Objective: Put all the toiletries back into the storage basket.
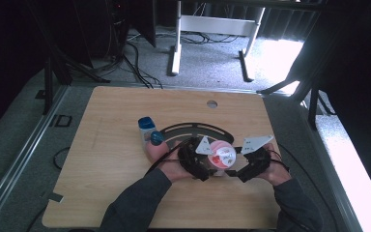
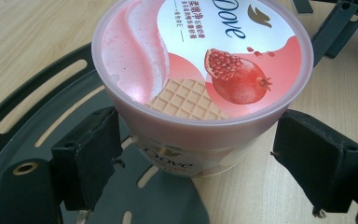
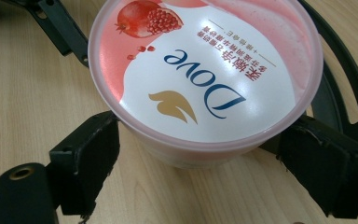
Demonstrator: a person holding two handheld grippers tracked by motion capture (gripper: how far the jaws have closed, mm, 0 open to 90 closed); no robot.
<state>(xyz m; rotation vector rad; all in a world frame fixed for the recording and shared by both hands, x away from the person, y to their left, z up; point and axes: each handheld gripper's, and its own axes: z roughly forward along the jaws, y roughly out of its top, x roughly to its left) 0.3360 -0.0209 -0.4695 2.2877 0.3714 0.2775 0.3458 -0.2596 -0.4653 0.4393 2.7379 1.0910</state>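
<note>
Pink Dove tub upright near table centre, lid on, between both grippers. Left gripper at tub's left side, right gripper at its right side, both held from the near edge by hands in dark sleeves. Left gripper view: tub sits between the two black pads, jaws spread about tub-wide, left pad touching or nearly touching the wall below the lid rim, right pad just beside it with a thin gap; firm clamp or not, cannot tell. Right gripper view: same tub between pads, jaws again about tub-wide, left pad at the wall, right pad close to it; contact unclear. Tub base partly on a black slotted curved plate, partly on bare wood. Lid print: pomegranate, waffle pattern, Dove logo. Further left on table: small white bottle with blue cap and pink bottle with blue cap, just beside each other, near the left gripper.
</note>
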